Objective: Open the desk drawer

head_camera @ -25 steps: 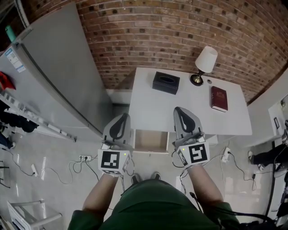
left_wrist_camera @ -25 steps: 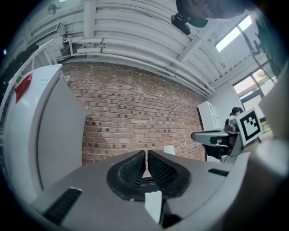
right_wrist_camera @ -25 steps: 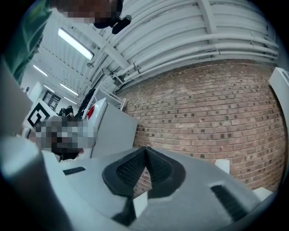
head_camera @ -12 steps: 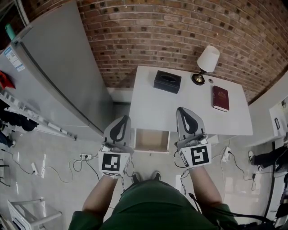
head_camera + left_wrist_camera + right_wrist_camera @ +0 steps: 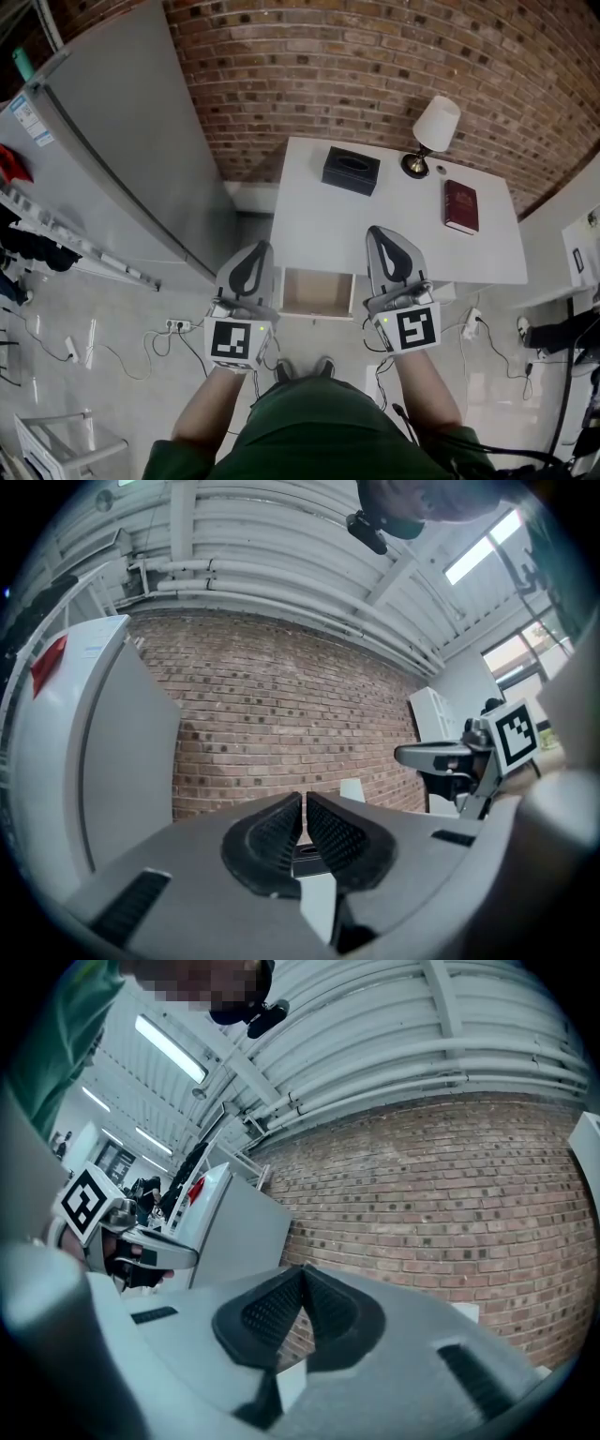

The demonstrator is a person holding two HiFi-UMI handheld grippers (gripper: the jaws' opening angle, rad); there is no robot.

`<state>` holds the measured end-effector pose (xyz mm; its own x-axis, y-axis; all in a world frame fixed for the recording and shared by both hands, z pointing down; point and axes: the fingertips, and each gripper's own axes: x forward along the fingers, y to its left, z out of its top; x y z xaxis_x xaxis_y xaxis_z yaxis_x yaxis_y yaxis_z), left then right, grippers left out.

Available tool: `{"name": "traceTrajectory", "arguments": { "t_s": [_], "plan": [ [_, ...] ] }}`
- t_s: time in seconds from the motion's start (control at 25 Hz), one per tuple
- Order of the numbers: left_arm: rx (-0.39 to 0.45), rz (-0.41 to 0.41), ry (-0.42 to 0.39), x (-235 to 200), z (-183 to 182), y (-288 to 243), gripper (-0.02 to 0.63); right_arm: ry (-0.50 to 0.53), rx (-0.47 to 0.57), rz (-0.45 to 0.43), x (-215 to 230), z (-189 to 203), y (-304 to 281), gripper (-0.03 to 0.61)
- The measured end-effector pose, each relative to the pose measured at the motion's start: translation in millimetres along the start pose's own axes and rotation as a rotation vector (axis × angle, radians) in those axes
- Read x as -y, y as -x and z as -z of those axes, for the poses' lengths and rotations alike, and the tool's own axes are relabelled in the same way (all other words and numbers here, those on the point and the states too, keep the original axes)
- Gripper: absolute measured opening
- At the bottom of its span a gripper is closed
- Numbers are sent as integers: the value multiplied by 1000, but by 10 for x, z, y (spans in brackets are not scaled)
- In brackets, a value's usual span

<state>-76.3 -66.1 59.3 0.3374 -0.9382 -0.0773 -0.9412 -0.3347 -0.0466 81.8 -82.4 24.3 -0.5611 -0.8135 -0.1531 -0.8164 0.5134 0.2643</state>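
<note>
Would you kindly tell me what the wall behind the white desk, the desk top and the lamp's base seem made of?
Red-brown wall: bare brick, matt, with staggered courses and pale mortar lines. White desk top: smooth, evenly coloured, probably painted or laminated board; I cannot tell which. Round lamp base: likely metal, dark brass-toned with a glint, though small here.

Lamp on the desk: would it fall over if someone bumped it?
Probably tippy: the lamp has a wide white shade over a small round base, so a high push could topple it. Likely light, being mostly shade. It stands near the back edge of the desk, so it might fall against the brick wall.
</note>
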Motion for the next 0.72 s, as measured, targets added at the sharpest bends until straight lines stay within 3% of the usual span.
{"name": "traceTrajectory", "arguments": {
  "t_s": [0.72],
  "plan": [
    [-19, -1, -4, 37, 106, 15, 12, -37, -5, -4, 23, 85, 64, 0]
  ]
}}
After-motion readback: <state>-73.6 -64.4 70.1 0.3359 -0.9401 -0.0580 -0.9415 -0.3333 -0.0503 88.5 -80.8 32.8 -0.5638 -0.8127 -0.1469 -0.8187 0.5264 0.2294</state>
